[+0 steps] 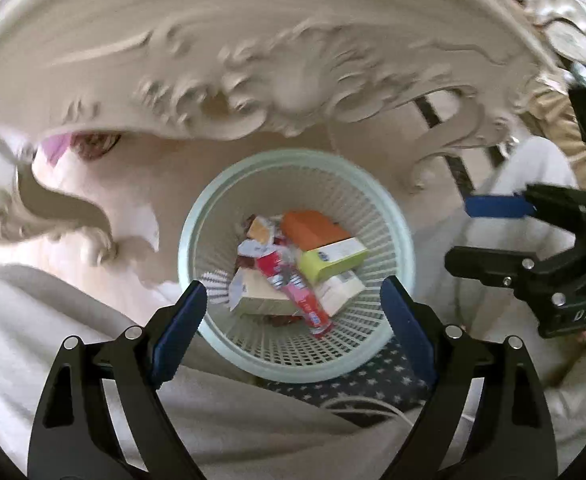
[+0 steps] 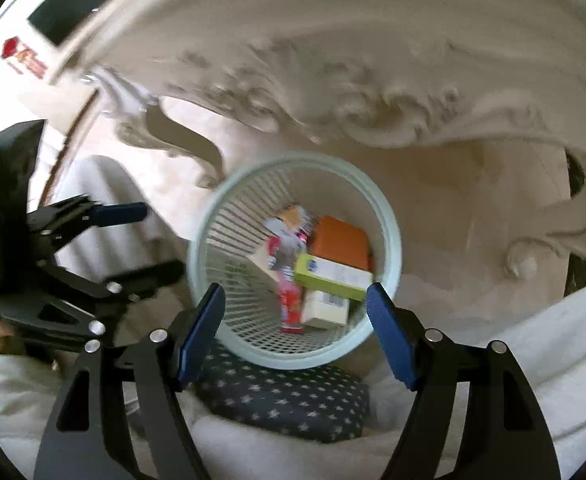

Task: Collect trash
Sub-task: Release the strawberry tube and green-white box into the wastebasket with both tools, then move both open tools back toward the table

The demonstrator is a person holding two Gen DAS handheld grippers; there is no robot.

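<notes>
left wrist — round latticed plastic basket [image 1: 397, 216]

The left gripper [image 1: 295, 316] has 2 black angular fingers, each faced inside with a blue ribbed pad [image 1: 179, 330], and each finger arm has a triangular cut-out and 2 round silver screws by the pad. Seen beyond the waste basket [image 2: 295, 264] from the right wrist view, its black body carries a boxy housing and more silver screws. The right gripper [image 2: 293, 328] is built the same: black fingers, blue pads [image 2: 391, 334], silver screws. From the left wrist view, to the right of the basket, its body bears raised letters reading "DAS".
</notes>
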